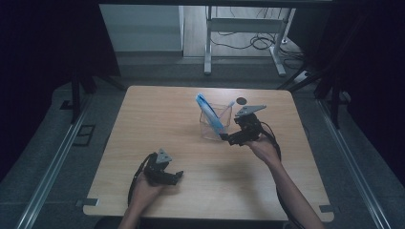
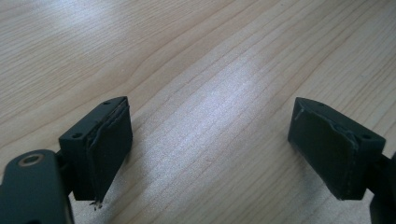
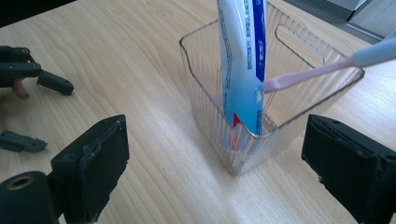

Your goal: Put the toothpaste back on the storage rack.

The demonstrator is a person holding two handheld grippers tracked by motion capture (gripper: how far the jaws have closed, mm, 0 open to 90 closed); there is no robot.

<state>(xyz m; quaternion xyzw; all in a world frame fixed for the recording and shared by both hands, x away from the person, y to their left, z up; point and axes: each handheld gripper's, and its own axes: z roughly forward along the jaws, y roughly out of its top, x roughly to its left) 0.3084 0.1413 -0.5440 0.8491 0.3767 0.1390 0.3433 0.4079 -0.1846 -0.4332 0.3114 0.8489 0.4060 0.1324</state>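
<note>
Clear plastic bin at centre of frame, tube and toothbrush standing tilted inside. Right gripper wide open, empty, just beside bin's near corner. Left gripper wide open, empty, over bare table, lower left in high view. We judge both items stowed; next we need only back right gripper away without knocking bin.

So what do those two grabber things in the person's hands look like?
Both are black and blocky. The left gripper and the right gripper each carry a grey three-cornered plate on top and trail a black cable. Each has two thick, squarish black jaws with flat pads. The forearms are bare, with no sleeves in sight.
</note>
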